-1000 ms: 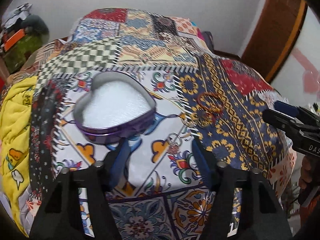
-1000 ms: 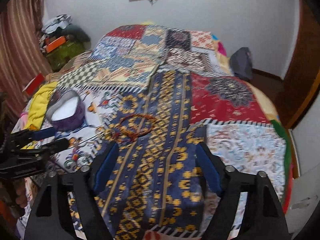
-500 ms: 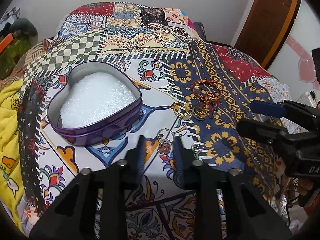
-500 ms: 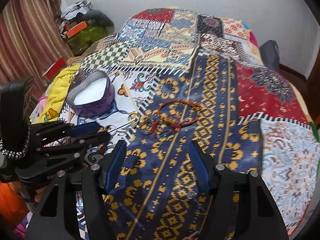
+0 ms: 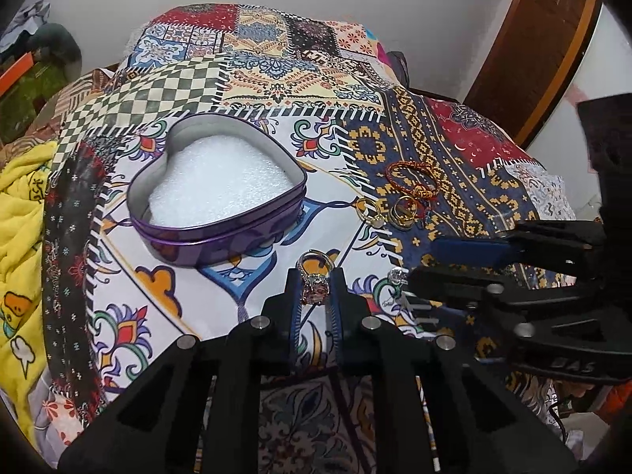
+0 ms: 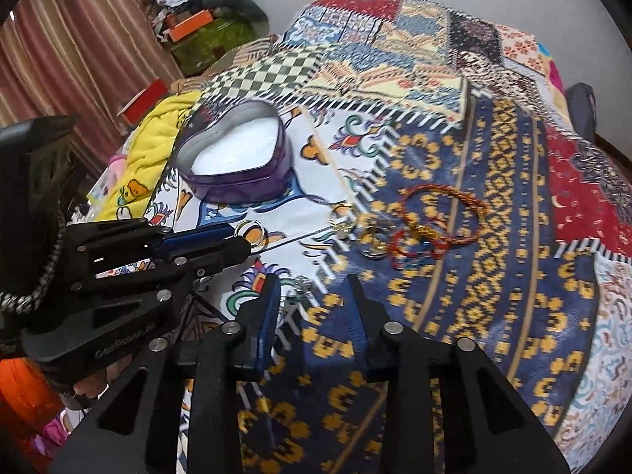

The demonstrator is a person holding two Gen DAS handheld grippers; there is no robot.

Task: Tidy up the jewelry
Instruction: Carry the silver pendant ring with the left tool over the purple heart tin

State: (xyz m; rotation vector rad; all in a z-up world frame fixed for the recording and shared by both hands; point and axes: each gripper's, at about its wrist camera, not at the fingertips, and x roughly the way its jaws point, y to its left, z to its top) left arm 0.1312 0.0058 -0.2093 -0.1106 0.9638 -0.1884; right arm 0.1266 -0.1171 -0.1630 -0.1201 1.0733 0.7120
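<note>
A purple heart-shaped tin with white foam lining stands open on the patchwork bedspread. My left gripper is shut on a silver ring with a pink stone, which rests on the cloth just in front of the tin. In the right wrist view this gripper shows the ring at its tips. My right gripper is open low over the cloth, with a small silver ring by its left finger. Two gold rings and a red braided bracelet lie further back.
A yellow blanket is bunched at the left edge of the bed. A brown door stands at the far right. Boxes and clutter sit by the striped curtain. A dark bag lies at the bed's far right edge.
My left gripper moved forward and down to the pink-stone ring and closed from wide open onto it. My right gripper came lower and closer to the small silver ring, its jaws somewhat narrower.
</note>
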